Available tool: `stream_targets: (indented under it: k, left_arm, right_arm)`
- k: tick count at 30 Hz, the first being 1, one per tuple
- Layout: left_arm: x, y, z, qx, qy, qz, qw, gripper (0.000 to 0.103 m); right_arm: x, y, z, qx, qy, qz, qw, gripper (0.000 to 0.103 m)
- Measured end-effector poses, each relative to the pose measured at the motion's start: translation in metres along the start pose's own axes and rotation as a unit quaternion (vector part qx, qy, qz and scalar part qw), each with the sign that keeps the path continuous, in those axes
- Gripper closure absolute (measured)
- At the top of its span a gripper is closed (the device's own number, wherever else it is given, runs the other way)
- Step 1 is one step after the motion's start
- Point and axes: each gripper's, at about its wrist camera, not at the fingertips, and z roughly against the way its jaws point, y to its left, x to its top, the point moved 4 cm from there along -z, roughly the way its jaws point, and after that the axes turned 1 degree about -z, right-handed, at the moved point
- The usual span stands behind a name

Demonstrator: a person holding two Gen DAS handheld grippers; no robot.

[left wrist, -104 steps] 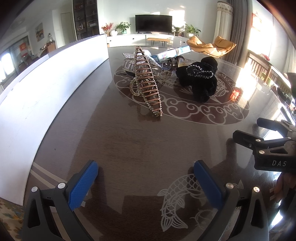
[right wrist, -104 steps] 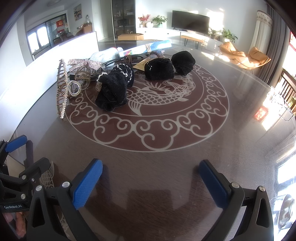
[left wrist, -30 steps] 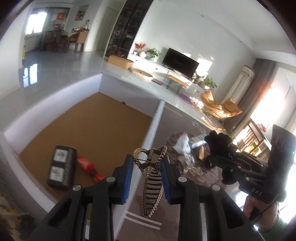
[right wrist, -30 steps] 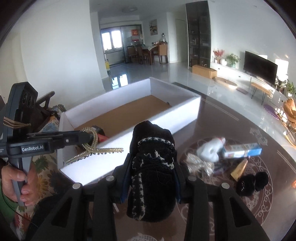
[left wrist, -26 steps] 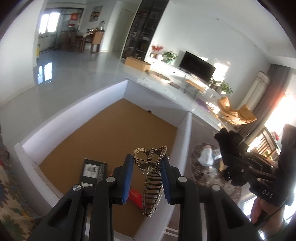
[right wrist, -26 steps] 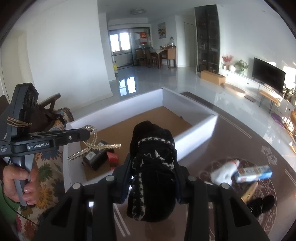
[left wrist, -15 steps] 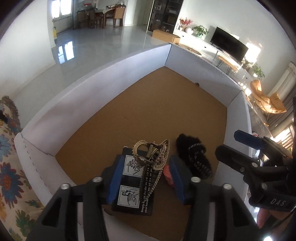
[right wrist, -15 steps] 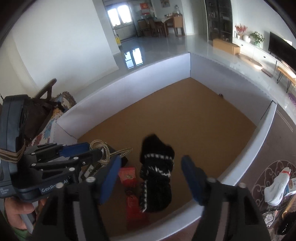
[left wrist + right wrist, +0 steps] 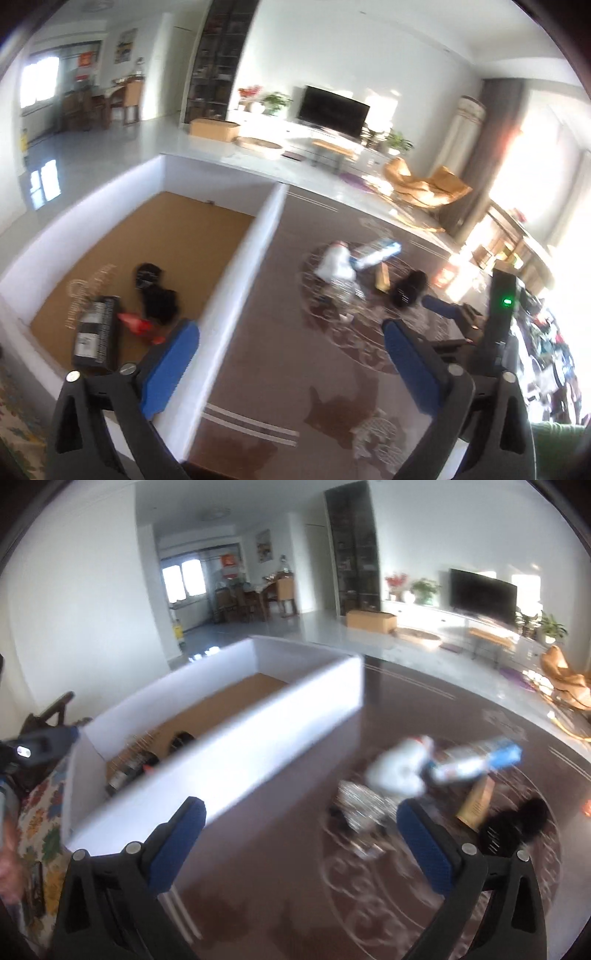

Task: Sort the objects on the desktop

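Dark table with a pale round dragon pattern carries everything; the sorting bin sits on its edge so items can go straight across. White box with a brown cardboard floor, at 10 o'clock in the left wrist view and 9 to 11 o'clock in the right wrist view, is the drop spot. Already sorted inside it: black knit piece, dark printed packet, red item, and a faint beaded hair clip, blurred; all lie loose on the floor near the nearest corner, likely just dropped.

Unsorted pile sits on the pattern at 1 o'clock in both views: white bottle, blue-ended tube, tan card, black fuzzy ball, and a shiny crinkled thing, too smeared to name.

Left gripper: jaws opening, very wide, nothing between them, aimed over the box wall and table. Right gripper: jaws opening, equally wide, empty, pointing toward the pile. Judgement: both are empty so as to take the next items; the pile is next.
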Motion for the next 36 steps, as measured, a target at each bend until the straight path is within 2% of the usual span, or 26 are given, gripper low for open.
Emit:
stream_targets:
  k: [3, 6, 9, 11, 14, 16, 29, 36]
  left_arm:
    - [-0.042, -0.052, -0.041, -0.043, 0.055, -0.023, 0.9973, 0.0]
    - [-0.088, -0.077, -0.101, -0.027, 0.118, -0.035, 0.992, 0.0]
    - [-0.116, -0.079, -0.148, 0.001, 0.153, -0.035, 0.9877, 0.0]
    - [-0.114, -0.087, -0.153, 0.037, 0.119, -0.078, 0.9891, 0.0]
    - [-0.116, -0.088, -0.163, 0.052, 0.137, -0.099, 0.9842, 0.0]
    - [-0.118, -0.087, -0.167, 0.078, 0.138, -0.114, 0.9808, 0.0]
    - [-0.122, -0.083, -0.154, 0.077, 0.1, -0.115, 0.9854, 0.0]
    - [-0.124, -0.083, -0.152, 0.076, 0.096, -0.116, 0.9857, 0.0]
  right_arm:
    - [-0.054, -0.067, 0.013, -0.082, 0.043, -0.043, 0.995, 0.0]
    - [-0.098, -0.107, 0.022, -0.117, 0.07, -0.08, 0.987, 0.0]
    - [-0.123, -0.118, 0.023, -0.129, 0.087, -0.099, 0.983, 0.0]
    - [-0.131, -0.12, 0.02, -0.133, 0.102, -0.105, 0.98, 0.0]
    - [-0.13, -0.114, 0.016, -0.129, 0.102, -0.1, 0.981, 0.0]
    - [-0.128, -0.108, 0.014, -0.136, 0.107, -0.092, 0.981, 0.0]
    - [-0.127, -0.106, 0.013, -0.138, 0.106, -0.093, 0.98, 0.0]
    - [-0.127, -0.106, 0.013, -0.138, 0.106, -0.093, 0.98, 0.0]
